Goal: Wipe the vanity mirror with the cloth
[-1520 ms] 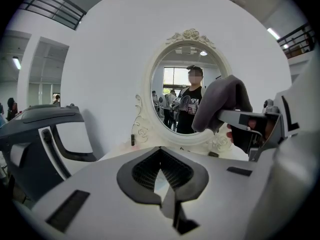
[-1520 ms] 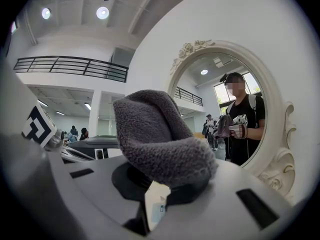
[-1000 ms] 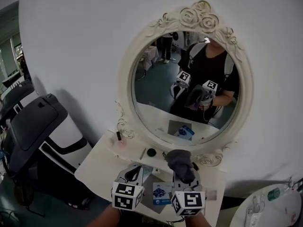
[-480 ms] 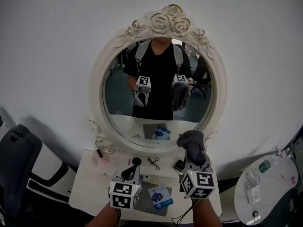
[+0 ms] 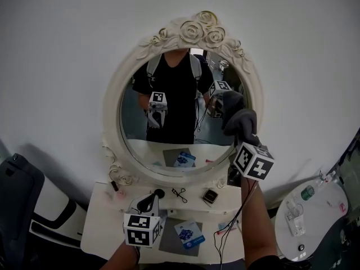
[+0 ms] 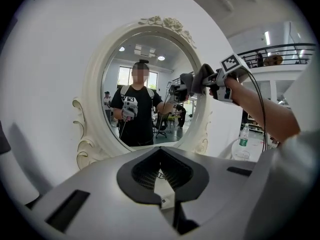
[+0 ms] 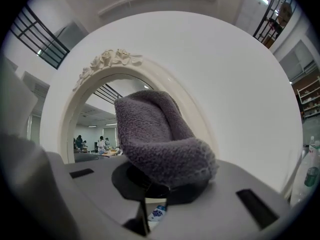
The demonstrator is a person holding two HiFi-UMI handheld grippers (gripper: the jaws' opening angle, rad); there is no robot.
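Mirror (image 5: 169, 94) stood oval and upright at the desk's (image 5: 101, 224) back edge. The cloth (image 5: 241, 120) sat clamped in the right gripper (image 5: 243, 136) by the glass's right edge, with the glass lying leftward. The left gripper (image 5: 147, 202), jaws together on nothing, hung low over the desk.

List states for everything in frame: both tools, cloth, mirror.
grey fluffy cloth: bunched, held up at the mirror's right edge; contact with the glass unclear.
right tool: shut on the grey fluffy cloth.
left tool: shut, empty, low over the white table.
oval white rose-framed vanity mirror: upright against the wall.
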